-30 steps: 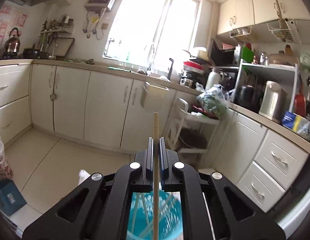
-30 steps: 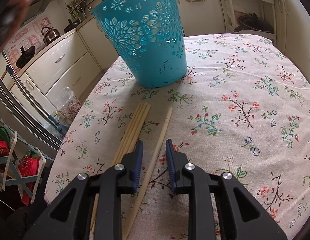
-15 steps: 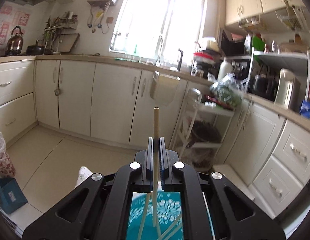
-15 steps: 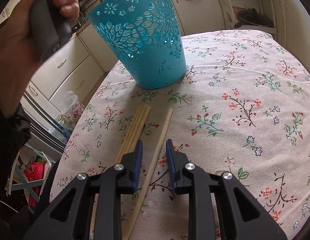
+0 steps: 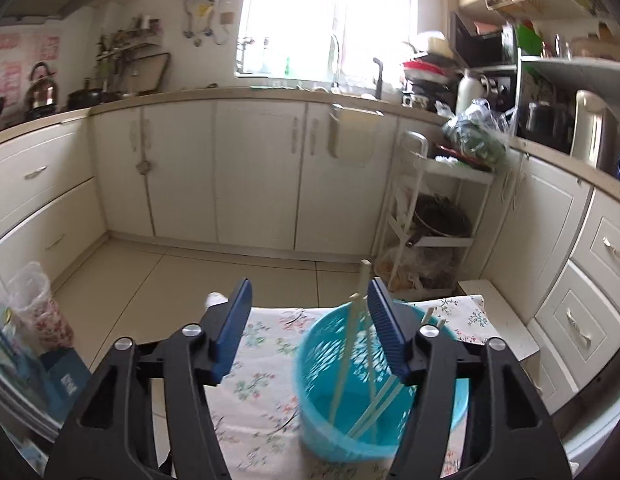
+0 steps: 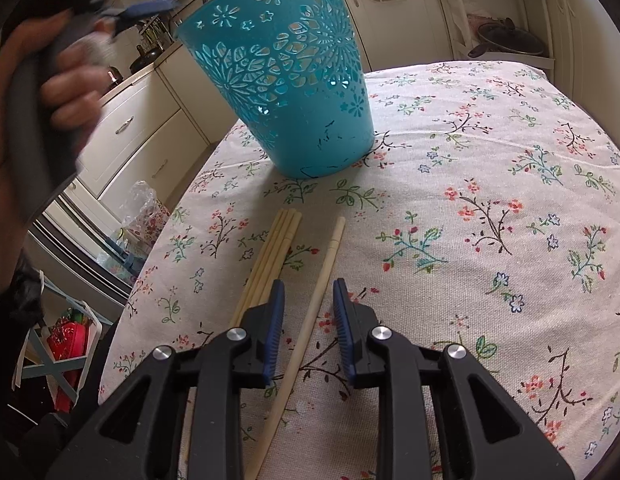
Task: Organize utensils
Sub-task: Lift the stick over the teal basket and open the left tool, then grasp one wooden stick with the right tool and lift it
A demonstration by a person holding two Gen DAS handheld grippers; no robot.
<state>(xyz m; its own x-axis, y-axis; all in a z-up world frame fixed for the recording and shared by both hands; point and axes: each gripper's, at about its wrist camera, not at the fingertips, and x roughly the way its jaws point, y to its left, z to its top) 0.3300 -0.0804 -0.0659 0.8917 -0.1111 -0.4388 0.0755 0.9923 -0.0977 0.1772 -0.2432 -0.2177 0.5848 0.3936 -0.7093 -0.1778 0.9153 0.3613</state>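
No brand or readable writing shows anywhere; a small label on the blue box [image 5: 65, 378] at the lower left of the left wrist view is too blurred to read. In that view the left gripper [image 5: 307, 312] fills the bottom of the frame, its jaws having just been opening, and they stand wide apart with nothing pressed between them. A chopstick [image 5: 352, 334] stands loose in the gap close to the right jaw, its lower end down in the blue basket [image 5: 330, 432] at lower centre, where several other chopsticks lean; the basket is smeared by motion blur and partly hidden behind the gripper. In the right wrist view the right gripper [image 6: 308, 304] sits at bottom centre, jaws slightly parted on either side of a single chopstick [image 6: 310, 312] lying on the flowered tablecloth [image 6: 490, 208], the pads not touching it. A bundle of chopsticks [image 6: 269, 256] lies just left, its near end hidden by the left jaw. At the upper left a blurred hand [image 6: 33, 92] grips a grey handle.
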